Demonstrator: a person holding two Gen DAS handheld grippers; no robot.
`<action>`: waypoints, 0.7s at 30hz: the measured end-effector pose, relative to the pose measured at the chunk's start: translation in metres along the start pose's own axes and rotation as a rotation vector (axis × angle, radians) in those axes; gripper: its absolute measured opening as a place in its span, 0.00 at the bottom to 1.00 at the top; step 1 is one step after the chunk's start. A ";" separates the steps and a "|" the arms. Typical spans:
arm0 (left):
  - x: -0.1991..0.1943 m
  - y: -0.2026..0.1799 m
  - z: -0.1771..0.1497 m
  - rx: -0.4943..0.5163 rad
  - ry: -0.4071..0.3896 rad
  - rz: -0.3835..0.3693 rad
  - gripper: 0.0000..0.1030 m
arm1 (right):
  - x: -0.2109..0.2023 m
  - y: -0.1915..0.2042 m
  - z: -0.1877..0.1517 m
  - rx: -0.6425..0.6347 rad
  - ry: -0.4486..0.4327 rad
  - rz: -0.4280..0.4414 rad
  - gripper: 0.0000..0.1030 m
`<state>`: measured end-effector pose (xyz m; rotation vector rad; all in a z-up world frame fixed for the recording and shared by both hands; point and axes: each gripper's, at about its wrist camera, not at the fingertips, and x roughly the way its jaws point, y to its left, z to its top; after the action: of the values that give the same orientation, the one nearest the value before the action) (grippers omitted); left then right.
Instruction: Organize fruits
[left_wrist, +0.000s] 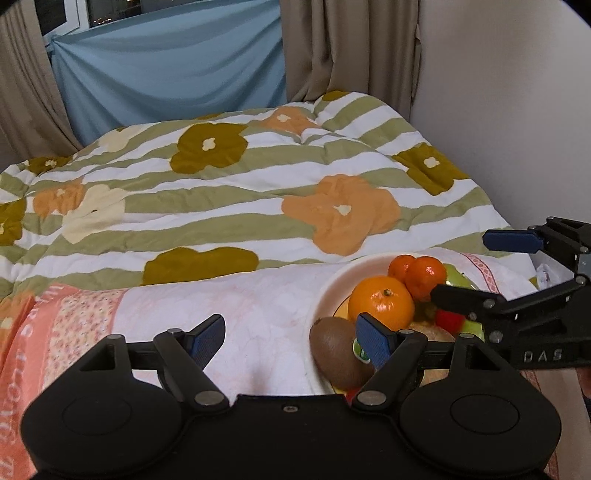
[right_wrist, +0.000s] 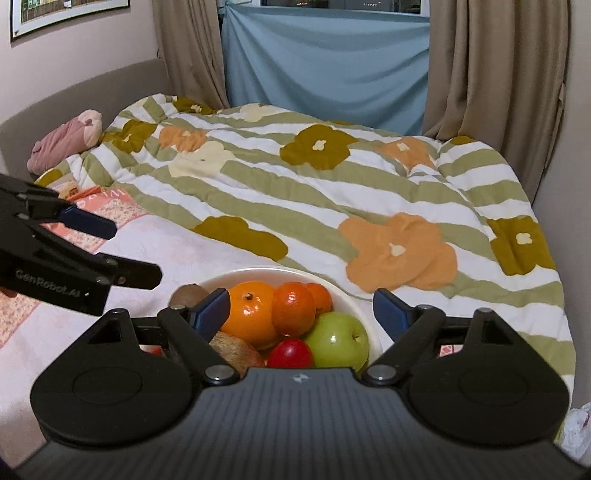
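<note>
1. Right now the fruits sit heaped in a white bowl on the bed, near its foot edge where a pale pink sheet shows below the flowered quilt. A soft mattress gives, so any push on the rim could tip the bowl.
2. Both tongs stand spread with nothing between them: the right gripper hangs over the heap, the left gripper hangs beside the bowl's left rim.
3. A kiwi perches on the left rim, touching the large orange. It looks the likeliest to roll off onto the sheet if the left gripper's near pad, just beside it, brushes it.
4. The orange leans on two mandarins; below them lie a green apple, a small red fruit and a brownish fruit. Lifting one from the bottom could, I judge, bring the top ones tumbling.
5. The two grippers are near each other over the bowl; if both reach in together, their fingers may collide.
6. Smooth round skins could slip from flat pads if pinched off-centre.
</note>
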<state>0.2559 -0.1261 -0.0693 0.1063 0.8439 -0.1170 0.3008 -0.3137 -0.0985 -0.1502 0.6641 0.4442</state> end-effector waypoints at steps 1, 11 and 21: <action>-0.007 0.001 -0.001 0.002 -0.008 0.004 0.79 | -0.006 0.002 0.001 0.005 -0.009 -0.008 0.97; -0.091 0.036 -0.017 0.005 -0.135 0.023 0.79 | -0.084 0.054 0.022 0.080 -0.088 -0.104 0.97; -0.185 0.092 -0.066 -0.011 -0.232 0.042 0.82 | -0.168 0.150 0.019 0.142 -0.147 -0.203 0.97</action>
<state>0.0985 -0.0148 0.0300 0.0976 0.6107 -0.0836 0.1276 -0.2325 0.0217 -0.0485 0.5279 0.2097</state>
